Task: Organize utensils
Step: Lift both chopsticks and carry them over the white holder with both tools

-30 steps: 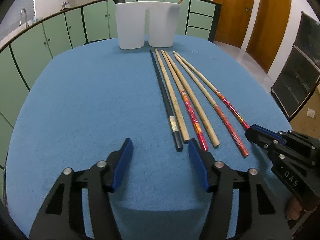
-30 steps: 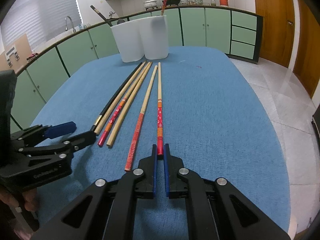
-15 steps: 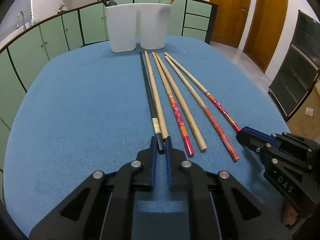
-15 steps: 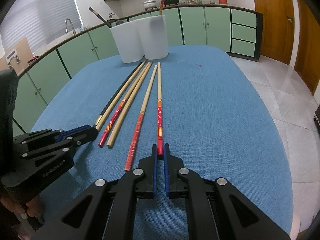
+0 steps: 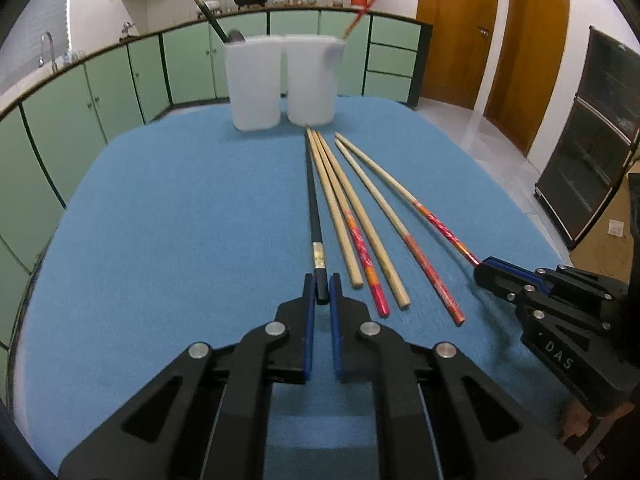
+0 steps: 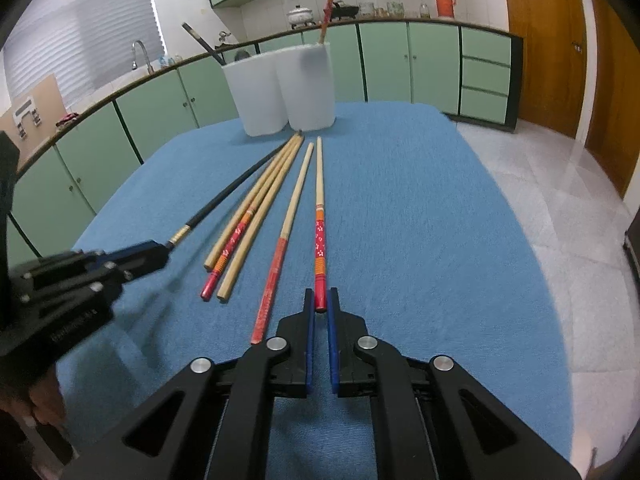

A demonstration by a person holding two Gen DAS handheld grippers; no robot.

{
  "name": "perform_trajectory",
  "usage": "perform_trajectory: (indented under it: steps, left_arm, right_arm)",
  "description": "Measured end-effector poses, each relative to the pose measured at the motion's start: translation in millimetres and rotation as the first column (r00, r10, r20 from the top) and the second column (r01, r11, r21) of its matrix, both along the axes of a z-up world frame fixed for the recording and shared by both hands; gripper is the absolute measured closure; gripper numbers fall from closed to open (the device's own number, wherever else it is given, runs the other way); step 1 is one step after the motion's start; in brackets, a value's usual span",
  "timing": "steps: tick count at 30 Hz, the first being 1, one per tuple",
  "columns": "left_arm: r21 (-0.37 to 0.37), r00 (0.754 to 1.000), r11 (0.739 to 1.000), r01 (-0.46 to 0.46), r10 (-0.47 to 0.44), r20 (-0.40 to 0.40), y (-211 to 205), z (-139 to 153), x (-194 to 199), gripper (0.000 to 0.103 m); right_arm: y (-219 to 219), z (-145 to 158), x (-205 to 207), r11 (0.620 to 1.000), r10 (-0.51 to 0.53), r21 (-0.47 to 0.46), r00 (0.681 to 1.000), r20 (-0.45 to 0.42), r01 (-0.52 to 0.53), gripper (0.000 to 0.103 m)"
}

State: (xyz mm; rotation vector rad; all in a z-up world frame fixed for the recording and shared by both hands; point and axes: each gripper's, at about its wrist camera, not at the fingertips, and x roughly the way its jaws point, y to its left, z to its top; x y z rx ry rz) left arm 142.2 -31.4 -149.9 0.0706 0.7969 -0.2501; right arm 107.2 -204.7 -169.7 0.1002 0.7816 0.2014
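Note:
Several long chopsticks lie side by side on the blue tablecloth [image 5: 160,240]. My left gripper [image 5: 321,289] is shut on the near end of the black chopstick [image 5: 313,204], whose held end is lifted a little. My right gripper [image 6: 320,302] is shut on the near end of a red-patterned chopstick [image 6: 319,216]. Between them lie a plain wooden chopstick [image 5: 334,216], a red-ended one [image 5: 362,248], another plain one [image 5: 368,232] and a red-handled one [image 6: 280,240]. Two white holders [image 5: 256,84] [image 5: 311,80] stand at the far end, each with a chopstick sticking out.
The table's right edge drops to a tiled floor [image 6: 560,200]. Green cabinets [image 5: 120,80] curve round the back and left. Wooden doors [image 5: 532,48] stand at the far right. A hand [image 6: 44,396] holds the left gripper's body.
My left gripper has closed from wide open onto the black chopstick's end and has risen slightly with it. My right gripper stays shut on the red-patterned chopstick, unmoved.

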Motion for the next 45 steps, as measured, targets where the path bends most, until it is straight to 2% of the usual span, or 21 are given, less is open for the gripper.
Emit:
perform_trajectory:
  steps: [6,9,15,24,35,45]
  left_arm:
    - [-0.037,0.998,0.999,-0.024,0.026,0.053,16.8,22.9,-3.8,0.097]
    - [-0.046,0.993,0.998,-0.041,0.046,0.109,23.3,41.2,-7.7,0.098]
    - [-0.083,0.973,0.995,-0.056,0.073,0.22,30.6,83.4,-9.9,0.098]
    - [-0.126,0.944,0.991,-0.05,0.088,0.319,30.8,128.3,1.5,0.098]
    - [-0.156,0.932,0.988,-0.02,0.075,0.354,26.4,157.7,20.2,0.098]
    - [-0.171,0.926,0.985,-0.005,0.069,0.37,27.9,167.9,25.4,0.098]
  right_arm:
    - [-4.7,20.8,-5.3,1.0,-0.004,0.0,0.999,0.053,0.004,0.097]
    - [-10.1,35.6,-7.8,1.0,-0.014,0.007,0.996,0.093,0.013,0.097]
    - [-21.1,65.8,-6.9,0.999,-0.028,0.028,0.987,0.161,0.024,0.097]
    - [-34.9,119.6,6.1,0.997,-0.04,0.081,0.963,0.268,0.019,0.097]
    - [-36.1,171.8,30.0,0.997,-0.029,0.08,0.943,0.333,0.002,0.097]
    - [-30.6,186.1,38.9,0.997,-0.006,0.07,0.939,0.345,-0.02,0.097]
